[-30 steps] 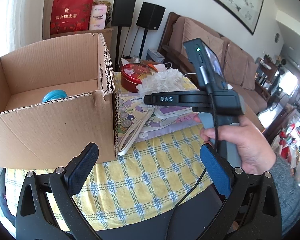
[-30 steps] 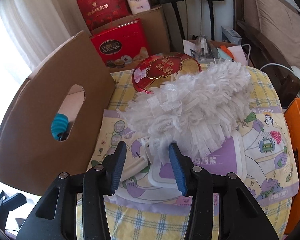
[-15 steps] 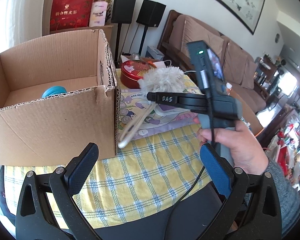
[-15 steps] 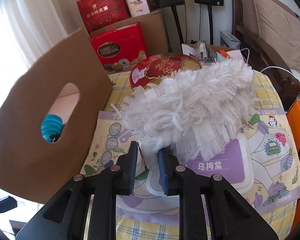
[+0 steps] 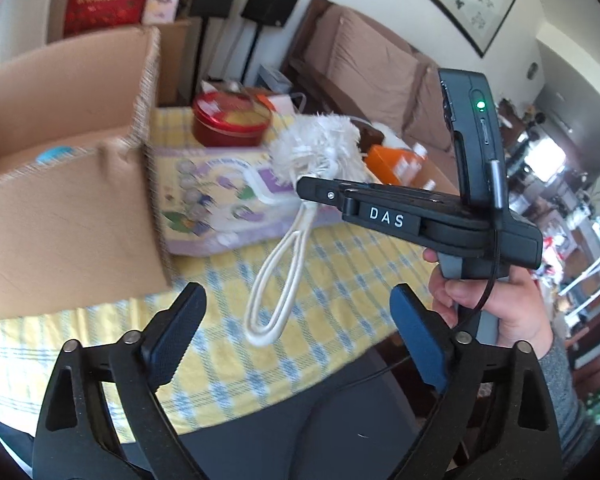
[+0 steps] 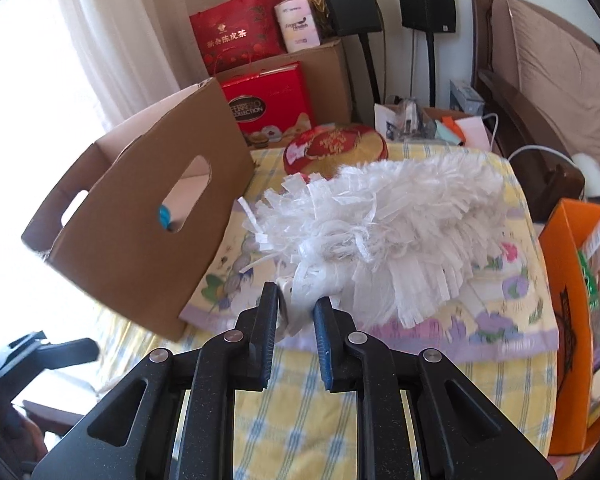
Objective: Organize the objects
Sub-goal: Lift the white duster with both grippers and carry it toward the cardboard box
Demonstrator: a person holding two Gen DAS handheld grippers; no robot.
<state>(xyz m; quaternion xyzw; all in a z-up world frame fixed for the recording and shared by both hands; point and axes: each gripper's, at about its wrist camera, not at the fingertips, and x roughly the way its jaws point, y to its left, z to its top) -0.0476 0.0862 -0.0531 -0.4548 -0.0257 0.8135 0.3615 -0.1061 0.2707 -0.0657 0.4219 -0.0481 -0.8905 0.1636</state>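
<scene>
Left wrist view, from the left: cardboard box [image 5: 72, 204] open at the top on the checked tablecloth [image 5: 228, 344], a blue object [image 5: 54, 155] low inside it; just right of the box, a flat printed pack [image 5: 216, 192] with a red tin [image 5: 231, 120] behind; right again, white duster [image 5: 320, 148] held above the cloth, its looped handle [image 5: 278, 276] dangling free; far right, the hand [image 5: 496, 300] gripping the other tool. Left gripper [image 5: 296, 328] spread wide with nothing between the fingers, hanging low near the table's front edge. Right wrist view, same order: box wall with its hand-hole [image 6: 188, 192] at left, then the right gripper [image 6: 296, 312] pinching the neck of the duster where fluff meets handle, the fluffy head reaching away over the pack toward an orange carton [image 6: 576, 320] at the right edge. Step in hand, by judgement: carrying the duster to the box. Next move probably calls for swinging left and high enough to clear the box rim, minding the trailing loop, then letting go inside beside the blue object.
</scene>
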